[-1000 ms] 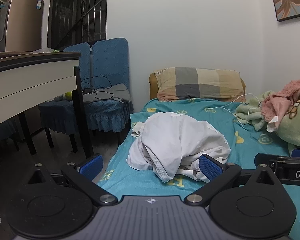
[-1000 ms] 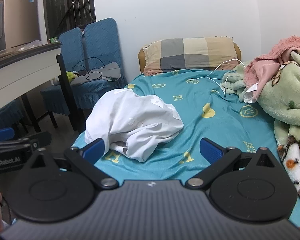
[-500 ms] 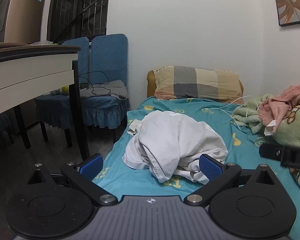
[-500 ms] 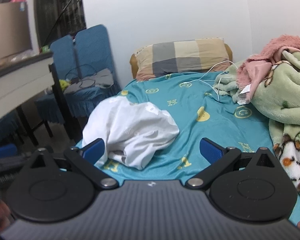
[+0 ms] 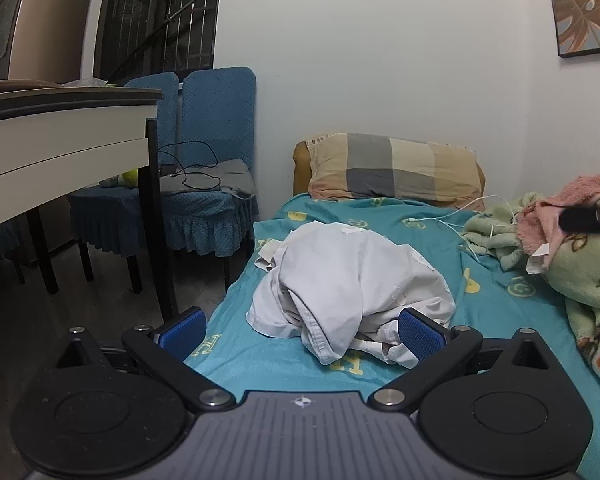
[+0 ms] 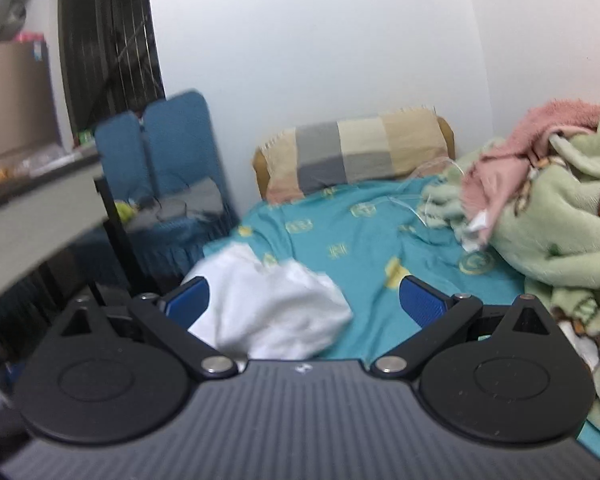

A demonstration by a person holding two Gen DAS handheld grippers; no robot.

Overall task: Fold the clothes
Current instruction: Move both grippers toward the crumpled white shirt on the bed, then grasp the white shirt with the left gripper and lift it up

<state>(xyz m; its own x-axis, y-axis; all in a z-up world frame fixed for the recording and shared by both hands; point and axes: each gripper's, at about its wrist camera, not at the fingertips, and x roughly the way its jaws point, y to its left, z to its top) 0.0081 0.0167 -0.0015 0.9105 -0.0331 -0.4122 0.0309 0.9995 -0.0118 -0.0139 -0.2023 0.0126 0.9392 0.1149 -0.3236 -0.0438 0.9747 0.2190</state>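
Observation:
A crumpled white garment (image 5: 352, 280) lies in a heap on the teal bed sheet (image 5: 492, 280), near the bed's left edge. It also shows, blurred, in the right wrist view (image 6: 268, 304). My left gripper (image 5: 300, 330) is open and empty, just in front of the heap, with its right pad (image 5: 420, 332) close to the cloth. My right gripper (image 6: 304, 300) is open and empty, above the near side of the garment. Part of the right gripper shows at the right edge of the left wrist view (image 5: 592, 220).
A checked pillow (image 5: 392, 168) lies at the bed's head. A green blanket (image 6: 560, 232) with a pink towel (image 6: 512, 148) is piled on the right. A white cable (image 5: 460, 220) crosses the sheet. Blue chairs (image 5: 208, 152) and a desk (image 5: 60, 140) stand left of the bed.
Both grippers have moved forward toward the bed and the garment. The right gripper has risen in the left wrist view, and its own view is now blurred by motion. The garment has not moved.

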